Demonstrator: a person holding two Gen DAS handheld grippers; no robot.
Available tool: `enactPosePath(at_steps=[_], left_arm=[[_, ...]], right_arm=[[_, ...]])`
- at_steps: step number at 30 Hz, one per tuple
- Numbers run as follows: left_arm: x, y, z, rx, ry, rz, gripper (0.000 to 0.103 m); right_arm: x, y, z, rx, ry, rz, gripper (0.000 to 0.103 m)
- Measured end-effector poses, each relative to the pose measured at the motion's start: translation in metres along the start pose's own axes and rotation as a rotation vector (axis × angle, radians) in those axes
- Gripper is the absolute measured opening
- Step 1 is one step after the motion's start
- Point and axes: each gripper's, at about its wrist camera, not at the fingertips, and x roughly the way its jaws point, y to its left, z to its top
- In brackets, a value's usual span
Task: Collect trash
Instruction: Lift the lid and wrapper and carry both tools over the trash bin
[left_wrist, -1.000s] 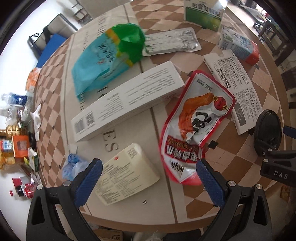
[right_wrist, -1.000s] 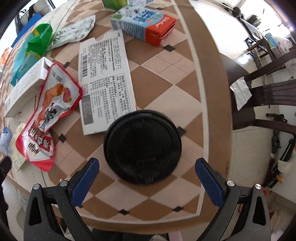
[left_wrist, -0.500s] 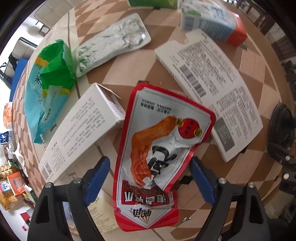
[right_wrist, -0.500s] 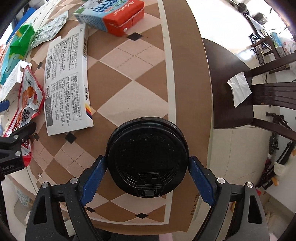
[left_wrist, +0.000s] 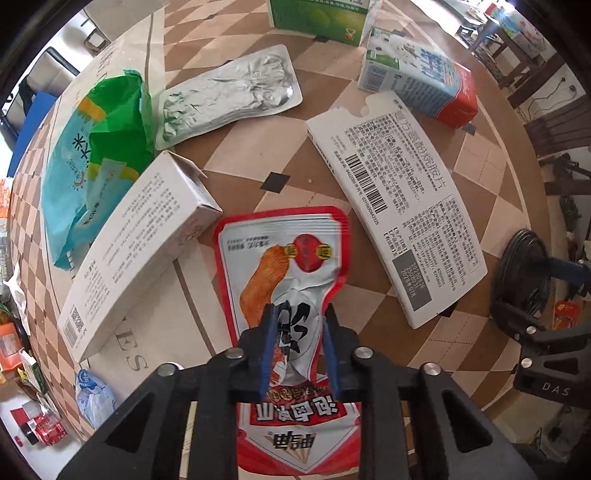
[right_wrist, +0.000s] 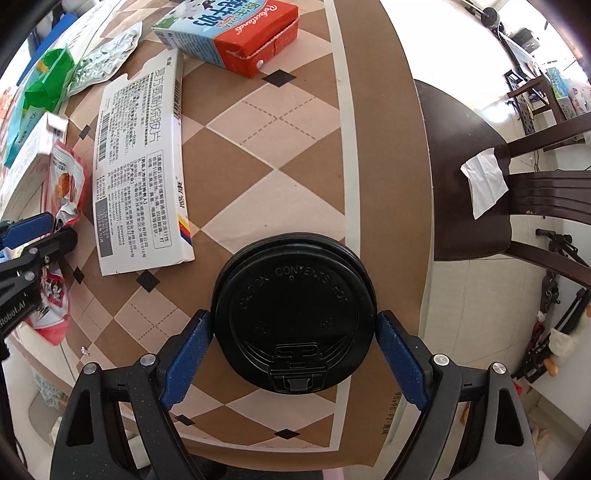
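Observation:
My left gripper (left_wrist: 297, 325) is shut on a red snack pouch (left_wrist: 284, 266) and pinches its crumpled middle on the checkered table (left_wrist: 258, 155). My right gripper (right_wrist: 293, 332) is shut on a black cup lid (right_wrist: 293, 314) near the table's right edge, its blue pads (right_wrist: 186, 354) touching both sides of the rim. The pouch (right_wrist: 64, 184) and left gripper (right_wrist: 26, 229) show at the left in the right wrist view. The lid (left_wrist: 524, 266) shows at the right in the left wrist view.
Around the pouch lie a flat white medicine box (left_wrist: 395, 206), a long white box (left_wrist: 140, 243), a silver foil pack (left_wrist: 229, 96), a green-blue bag (left_wrist: 92, 147), a milk carton (left_wrist: 417, 81) and a green box (left_wrist: 321, 14). A dark chair (right_wrist: 480, 173) stands beside the table.
My left gripper has moved onto the red pouch and shut on its middle, crumpling it. My right gripper has closed in around the black lid until its pads touch the rim.

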Motion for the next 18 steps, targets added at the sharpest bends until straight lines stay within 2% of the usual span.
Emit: enactPosePath(at_steps=[11,13,18], left_arm=[[-0.027,0.014,-0.031,-0.116,-0.017,-0.031,0.016],[-0.039,0.018,-0.047,-0.128,-0.027,-0.038,0.016],[-0.062,0.002,-0.069,-0.150,-0.054,-0.014,0.015]], right_arm=[[-0.026,0.028,-0.005,-0.026,-0.041,0.029,0.090],[-0.031,0.029,-0.004,-0.030,-0.053,0.033,0.090],[-0.049,0.034,-0.007,-0.048,-0.121,0.001,0.090]])
